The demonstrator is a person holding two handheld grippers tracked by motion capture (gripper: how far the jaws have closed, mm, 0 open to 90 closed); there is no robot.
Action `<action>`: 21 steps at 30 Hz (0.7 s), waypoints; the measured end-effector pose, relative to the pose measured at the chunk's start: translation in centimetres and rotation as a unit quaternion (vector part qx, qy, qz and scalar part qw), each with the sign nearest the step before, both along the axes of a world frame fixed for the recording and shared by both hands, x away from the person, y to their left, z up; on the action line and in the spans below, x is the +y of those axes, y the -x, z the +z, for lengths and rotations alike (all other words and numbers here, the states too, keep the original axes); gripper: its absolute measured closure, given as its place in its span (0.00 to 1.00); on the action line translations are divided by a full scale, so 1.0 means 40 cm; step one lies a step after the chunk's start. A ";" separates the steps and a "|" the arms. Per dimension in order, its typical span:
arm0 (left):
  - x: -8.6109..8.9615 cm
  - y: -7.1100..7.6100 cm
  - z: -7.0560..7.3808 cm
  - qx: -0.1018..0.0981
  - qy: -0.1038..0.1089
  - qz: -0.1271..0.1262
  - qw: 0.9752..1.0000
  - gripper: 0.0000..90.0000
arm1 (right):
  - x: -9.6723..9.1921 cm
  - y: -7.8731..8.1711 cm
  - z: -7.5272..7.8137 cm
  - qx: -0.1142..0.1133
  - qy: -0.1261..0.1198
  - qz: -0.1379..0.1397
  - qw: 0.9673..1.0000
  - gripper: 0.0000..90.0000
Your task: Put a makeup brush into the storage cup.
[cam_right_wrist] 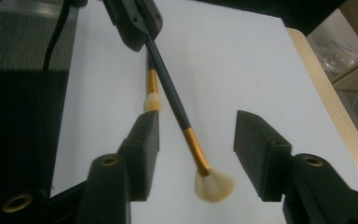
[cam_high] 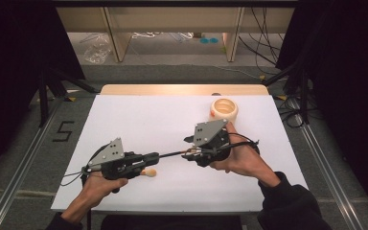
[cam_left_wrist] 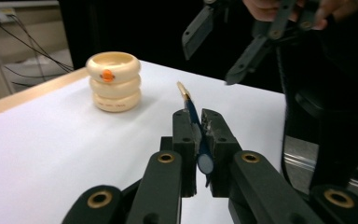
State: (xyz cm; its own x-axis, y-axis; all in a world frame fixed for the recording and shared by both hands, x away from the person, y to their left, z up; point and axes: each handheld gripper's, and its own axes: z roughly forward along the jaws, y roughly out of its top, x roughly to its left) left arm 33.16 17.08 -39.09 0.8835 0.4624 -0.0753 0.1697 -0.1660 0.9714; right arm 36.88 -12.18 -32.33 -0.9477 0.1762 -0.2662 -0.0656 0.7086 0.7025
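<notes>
A white table sheet carries a cream stack of rings at its far right. The left gripper pinches a dark-handled fan brush by its handle, lifting it level above the sheet. The right gripper has its jaws spread on either side of the gold ferrule without touching, and a second brush lies flat just beyond.

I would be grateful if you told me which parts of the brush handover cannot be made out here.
- Second brush, right gripper view: handle hidden behind the held brush.
- Held brush's fan tip, right gripper view: blurred.
- Print on the ring holder, left gripper view: too small to read.
</notes>
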 end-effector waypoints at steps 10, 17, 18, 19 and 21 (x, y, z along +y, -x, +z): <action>0.014 0.000 0.011 -0.024 0.024 0.059 0.998 0.94 | -0.067 0.021 -0.031 0.112 -0.147 -0.093 0.978 0.41; 0.016 0.006 0.015 -0.030 0.043 0.075 0.996 0.94 | -0.060 0.011 -0.095 0.174 -0.195 -0.120 0.958 0.39; 0.016 0.006 0.016 -0.032 0.043 0.075 0.996 0.94 | -0.056 0.006 -0.105 0.175 -0.202 -0.122 0.956 0.38; 0.016 0.006 0.016 -0.033 0.043 0.075 0.996 0.94 | -0.055 0.001 -0.112 0.181 -0.208 -0.125 0.953 0.36; 0.015 0.007 0.016 -0.034 0.045 0.076 0.995 0.94 | -0.050 -0.004 -0.130 0.206 -0.227 -0.128 0.943 0.36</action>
